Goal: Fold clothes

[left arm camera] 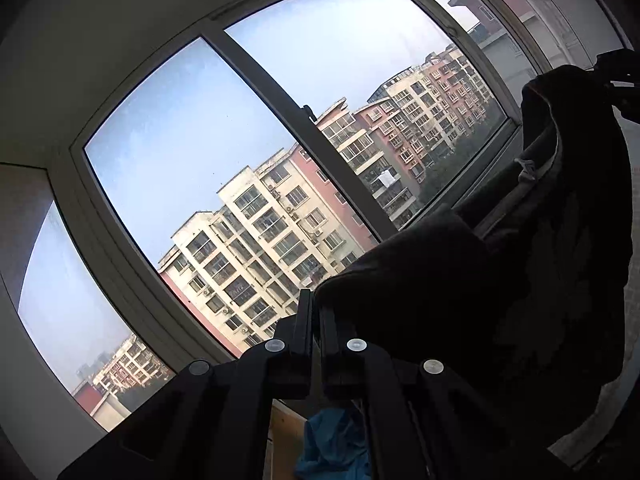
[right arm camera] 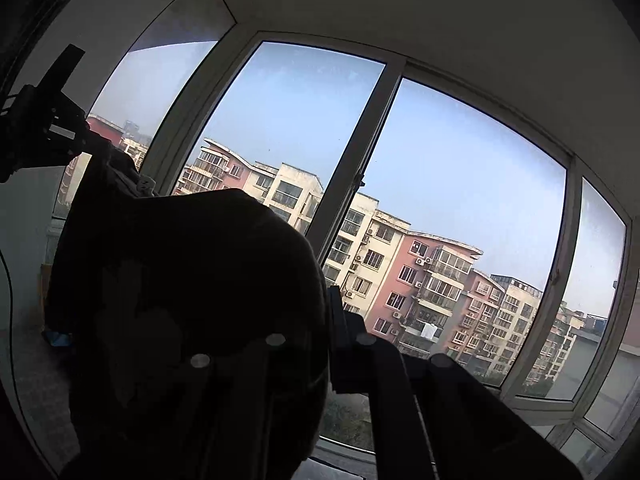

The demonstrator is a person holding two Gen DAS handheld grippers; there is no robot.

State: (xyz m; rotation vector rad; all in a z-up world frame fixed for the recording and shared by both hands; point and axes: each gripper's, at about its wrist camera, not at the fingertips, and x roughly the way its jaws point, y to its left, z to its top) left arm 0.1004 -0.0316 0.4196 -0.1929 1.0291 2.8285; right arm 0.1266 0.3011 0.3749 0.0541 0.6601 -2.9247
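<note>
With both grippers raised toward the big sliding window point(left arm camera: 224, 152), a dark, heavy-looking fabric garment point(left arm camera: 500, 280) hung stretched between them, off any surface.

Left gripper point(left arm camera: 316, 320): black fingers nearly together with only a thin gap, cloth draped over the right finger; looked pinched on a garment edge. Right gripper point(right arm camera: 324, 320): left finger buried under the cloth, jaw gap hidden, so can't tell for sure how tight, but fabric hung from it. Probably held high and apart to let the piece drop flat before folding. Both tools pointed up and outward at the glass, left gripper visible at the right view's far left. Blue cloth point(left arm camera: 336, 440) lay below.
</note>
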